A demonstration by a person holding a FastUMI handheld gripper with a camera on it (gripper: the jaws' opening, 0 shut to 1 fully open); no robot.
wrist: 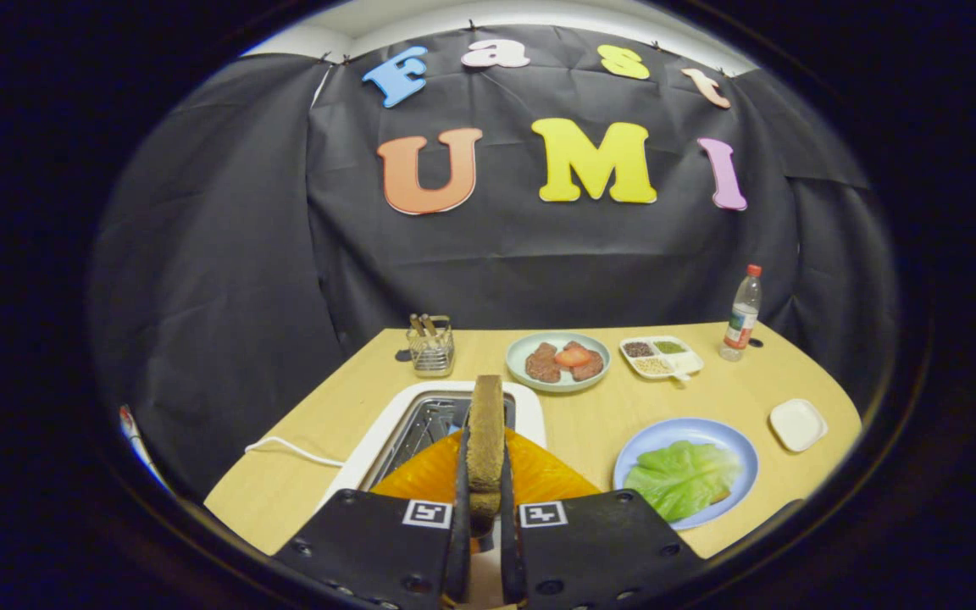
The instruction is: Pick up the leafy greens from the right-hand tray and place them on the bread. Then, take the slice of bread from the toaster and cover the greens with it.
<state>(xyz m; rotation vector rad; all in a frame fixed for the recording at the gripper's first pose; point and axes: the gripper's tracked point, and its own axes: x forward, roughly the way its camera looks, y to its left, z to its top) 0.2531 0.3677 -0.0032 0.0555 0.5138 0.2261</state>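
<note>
Bread slice [485, 440]: held on edge between the fingers [460, 474], both pressing its faces, raised above the open slot of the white toaster [429, 424]. Whether the lower crust is fully clear of the slot I cannot tell; the fingers hide it.

Leafy greens [681, 476] already lie on the blue plate [734, 440], off to the right of the fingers. A sliver of brown at the leaf's edge is probably the lower bread.

Step in hand, as I judge it: carry the slice right, tip it from edge-on to flat, square it over the greens, and lower it until it rests before letting go.

Surface: pale wood table [590, 407]. Beyond the toaster, a wire holder [430, 347], a plate of meat and tomato [558, 363], a divided seasoning tray [660, 356], a bottle [743, 313], and a small white dish [797, 424]. A white cord [293, 449] trails to the left. Black cloth wall behind.
</note>
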